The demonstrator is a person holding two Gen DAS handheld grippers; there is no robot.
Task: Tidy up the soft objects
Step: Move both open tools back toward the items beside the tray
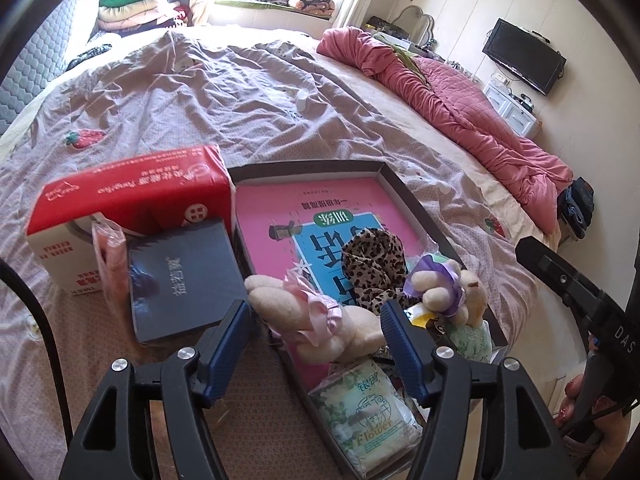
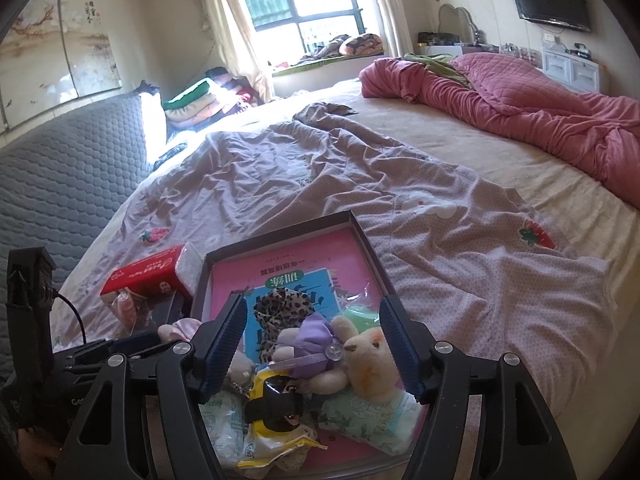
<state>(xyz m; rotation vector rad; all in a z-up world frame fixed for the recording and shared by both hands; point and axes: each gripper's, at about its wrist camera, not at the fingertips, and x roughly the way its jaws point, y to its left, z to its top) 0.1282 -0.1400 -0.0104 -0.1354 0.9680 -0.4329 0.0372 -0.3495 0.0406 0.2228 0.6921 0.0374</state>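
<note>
1. Judging by how things lie, most soft objects are gathered in the dark tray [image 1: 404, 184] at lower centre: the pink-bowed plush [image 1: 320, 320], the purple-dressed bunny [image 2: 360, 352], the leopard scrunchie [image 1: 372, 264] and the tissue packs [image 1: 368, 416].
2. Left outside, at the frame's left: the red tissue box [image 1: 132, 200] and the dark box [image 1: 184, 276].
3. The left hand-held gripper [image 1: 316, 344] and the right hand-held gripper [image 2: 312, 344] both stand wide open, holding nothing.
4. Readable: "Flower" on a tissue pack; "DAS" on the right tool.
</note>
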